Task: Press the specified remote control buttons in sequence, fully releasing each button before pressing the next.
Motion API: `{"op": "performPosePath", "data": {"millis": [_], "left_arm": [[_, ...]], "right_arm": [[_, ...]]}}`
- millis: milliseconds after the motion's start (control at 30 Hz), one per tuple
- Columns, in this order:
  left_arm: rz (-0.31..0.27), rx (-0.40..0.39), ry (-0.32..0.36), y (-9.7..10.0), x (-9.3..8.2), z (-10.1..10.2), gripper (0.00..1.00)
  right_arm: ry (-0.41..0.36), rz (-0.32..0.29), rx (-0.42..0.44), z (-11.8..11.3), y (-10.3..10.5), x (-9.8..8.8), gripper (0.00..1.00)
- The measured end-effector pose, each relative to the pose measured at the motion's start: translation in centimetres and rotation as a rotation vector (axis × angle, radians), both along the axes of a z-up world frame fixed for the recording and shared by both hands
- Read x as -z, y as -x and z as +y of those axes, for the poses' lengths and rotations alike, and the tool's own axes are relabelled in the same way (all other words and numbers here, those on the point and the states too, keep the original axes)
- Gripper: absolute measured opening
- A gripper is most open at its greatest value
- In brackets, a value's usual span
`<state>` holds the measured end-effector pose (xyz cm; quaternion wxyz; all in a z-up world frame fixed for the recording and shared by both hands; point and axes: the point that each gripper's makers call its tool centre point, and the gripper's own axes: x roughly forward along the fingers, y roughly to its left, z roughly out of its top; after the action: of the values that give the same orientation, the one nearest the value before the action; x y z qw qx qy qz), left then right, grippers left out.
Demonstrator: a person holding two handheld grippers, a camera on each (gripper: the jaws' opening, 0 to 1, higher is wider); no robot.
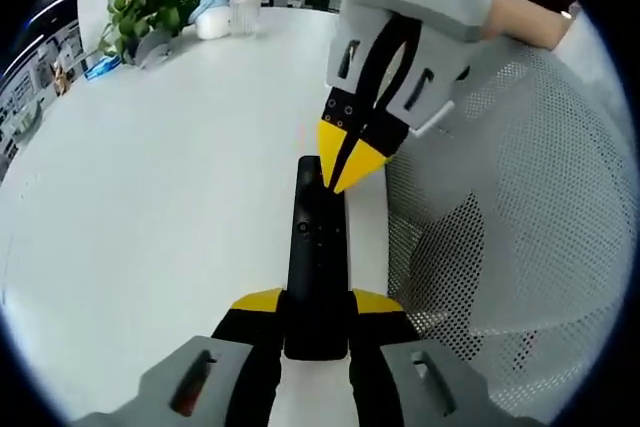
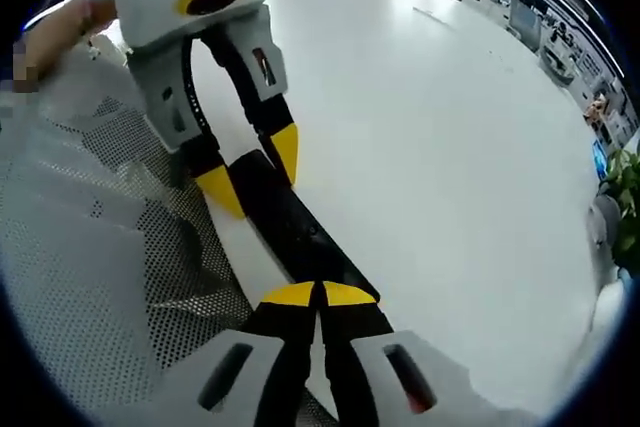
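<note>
1. The left gripper view looks close along the black remote [image 1: 316, 257] toward the far table edge with a plant [image 1: 160, 2].
2. The right gripper view faces back the opposite way, close above the same remote [image 2: 290, 222].
3. Both views share the remote, the white table [image 1: 150, 197] and the mesh chair [image 1: 520, 207].

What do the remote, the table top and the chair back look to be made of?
Remote: probably matte black plastic, smooth with little glare. Table top: white, smooth, perhaps laminate; soft sheen. Chair back: pale perforated mesh, likely fabric or plastic; small holes all over.
</note>
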<state>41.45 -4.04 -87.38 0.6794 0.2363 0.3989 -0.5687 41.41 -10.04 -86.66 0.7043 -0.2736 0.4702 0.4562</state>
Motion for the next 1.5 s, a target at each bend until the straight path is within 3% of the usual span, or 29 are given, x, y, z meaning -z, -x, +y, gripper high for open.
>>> {"op": "performPosePath", "data": {"millis": [267,467,567,767,1000,1100,1333,1500], "left_arm": [[-0.002,0.004,0.003,0.0,0.0,0.0,0.19],[-0.004,0.005,0.004,0.0,0.0,-0.1,0.19],[-0.009,0.015,0.001,0.0,0.0,-0.1,0.18],[-0.009,0.010,0.000,0.0,0.0,-0.1,0.18],[-0.009,0.012,0.000,0.0,0.0,-0.1,0.18],[-0.010,0.010,0.001,0.1,0.0,-0.1,0.18],[-0.011,0.018,-0.003,0.1,0.0,-0.1,0.18],[-0.010,0.019,-0.003,0.1,0.0,-0.1,0.18]], "right_arm": [[0.068,-0.063,-0.117,0.1,0.2,0.1,0.00],[0.080,-0.078,-0.140,0.1,0.1,0.2,0.00],[0.063,-0.064,-0.114,0.0,0.0,0.2,0.00],[-0.018,0.023,0.004,0.0,0.0,0.1,0.00],[-0.045,-0.027,-0.089,2.4,0.4,-0.4,0.00],[0.009,-0.030,-0.114,1.7,0.4,0.3,0.00],[-0.026,-0.031,-0.112,1.8,0.3,0.1,0.00],[0.032,-0.110,-0.233,2.0,0.5,0.1,0.00]]}}
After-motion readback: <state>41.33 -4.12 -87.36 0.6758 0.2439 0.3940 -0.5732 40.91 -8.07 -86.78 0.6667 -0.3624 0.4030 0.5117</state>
